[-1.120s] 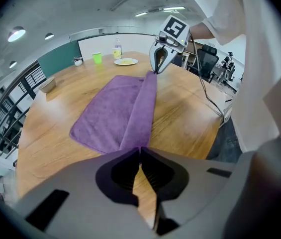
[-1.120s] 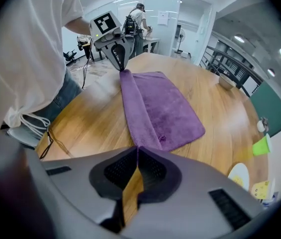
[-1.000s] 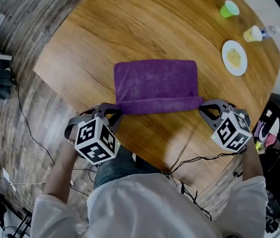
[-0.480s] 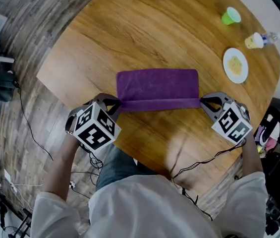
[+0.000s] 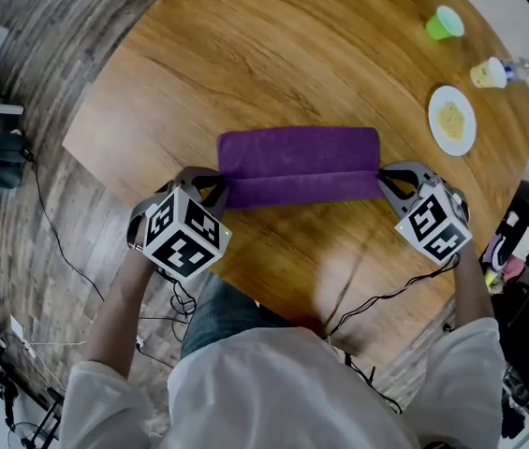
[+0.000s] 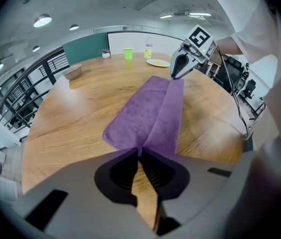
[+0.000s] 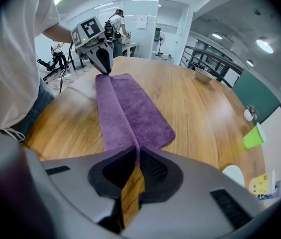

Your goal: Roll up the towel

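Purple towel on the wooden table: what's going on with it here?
A person holds a gripper in each hand. The left gripper and the right gripper are each shut on one end of the purple towel, at its folded edge. That edge is turned over the flat part on the wooden table. The roll has barely begun.

– What sits out past the right gripper (image 5: 383,178)?
– A white plate (image 5: 459,143) with yellowish food, beyond it and off to its outer side. Farther on, a small yellowish container (image 5: 489,70), then a green cup (image 5: 445,22).
– And ahead of the left gripper (image 5: 219,183)?
– Bare wooden table (image 5: 245,54), with a bowl (image 6: 72,72) near its far edge.
– Behind them?
– A black cable (image 5: 404,293) trails off the table's near edge behind the right gripper, above the plank floor (image 5: 21,54).
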The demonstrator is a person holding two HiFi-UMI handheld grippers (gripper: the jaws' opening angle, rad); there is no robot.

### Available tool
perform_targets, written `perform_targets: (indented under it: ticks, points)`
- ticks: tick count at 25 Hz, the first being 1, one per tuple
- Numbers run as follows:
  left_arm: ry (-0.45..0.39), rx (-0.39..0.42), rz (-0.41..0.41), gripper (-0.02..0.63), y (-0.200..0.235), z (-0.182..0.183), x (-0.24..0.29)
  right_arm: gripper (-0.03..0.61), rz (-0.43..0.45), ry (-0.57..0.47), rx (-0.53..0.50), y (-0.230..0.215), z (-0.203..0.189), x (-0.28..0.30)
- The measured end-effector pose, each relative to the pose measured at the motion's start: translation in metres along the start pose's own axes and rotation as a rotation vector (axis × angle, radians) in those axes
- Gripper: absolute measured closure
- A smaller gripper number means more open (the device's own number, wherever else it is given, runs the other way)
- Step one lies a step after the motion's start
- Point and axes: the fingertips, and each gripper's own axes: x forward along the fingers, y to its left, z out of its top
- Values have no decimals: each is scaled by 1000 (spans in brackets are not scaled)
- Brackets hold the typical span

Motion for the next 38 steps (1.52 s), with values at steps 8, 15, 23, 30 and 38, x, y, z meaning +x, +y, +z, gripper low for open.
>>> perform_targets:
  ticks: [8, 15, 23, 30, 38]
  points:
    - [-77, -39, 53, 551, 17, 2, -26, 522, -64, -29, 0, -4, -1, -30]
    - [-44, 194, -39, 540, -44, 2, -28, 512, 18, 15, -124, 36, 2, -32]
    - [23, 316, -15, 541, -53, -5, -8, 509, 57, 77, -263, 50, -5, -11]
    - [59, 336, -19, 548, -50, -13, 5, 514, 56, 112, -299, 50, -13, 5]
    - [52, 336, -2, 578, -47, -13, 9, 560, 32, 99, -287, 47, -10, 5]
